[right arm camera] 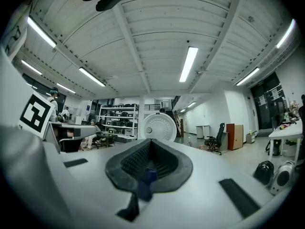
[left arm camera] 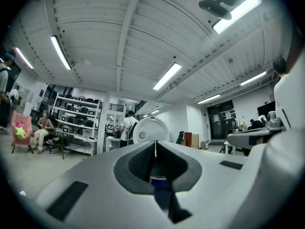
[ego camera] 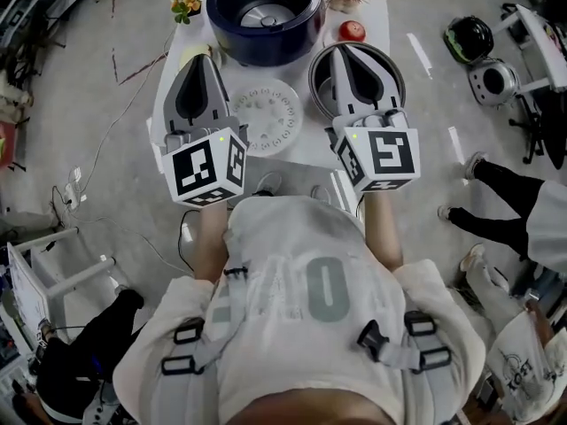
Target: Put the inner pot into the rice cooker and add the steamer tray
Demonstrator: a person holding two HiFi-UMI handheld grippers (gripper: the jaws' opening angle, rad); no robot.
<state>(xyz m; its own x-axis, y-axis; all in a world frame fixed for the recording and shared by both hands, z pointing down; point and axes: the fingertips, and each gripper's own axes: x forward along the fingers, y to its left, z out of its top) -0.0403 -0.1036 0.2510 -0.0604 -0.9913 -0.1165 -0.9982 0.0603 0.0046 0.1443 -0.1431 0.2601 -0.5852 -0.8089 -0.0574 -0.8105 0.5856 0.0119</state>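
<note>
While I look down through the head camera, table: white and narrow, running away from me, with every task item on it.
Rice cooker: dark blue, at the table's far end, open on top; I see the metal plate at the bottom of its well.
Cooker lid: raised upright, its white perforated inner face turned toward both gripper cameras, straight beyond the jaw tips.
Inner pot: grey metal, standing on the table outside the cooker, just near and right of it.
Steamer tray: white perforated disc, lying flat on the table left of the inner pot and just in front of the cooker.
Left gripper: jaws clenched together on nothing, held over the table's left edge, beside the steamer tray.
Right gripper: jaws pressed together, empty, lying across the inner pot as I see it from above; I cannot tell whether it touches the rim.
Apple: red, on the table between the cooker and the pot's far rim.
Flowers: yellow, at the far left corner beside the cooker.
</note>
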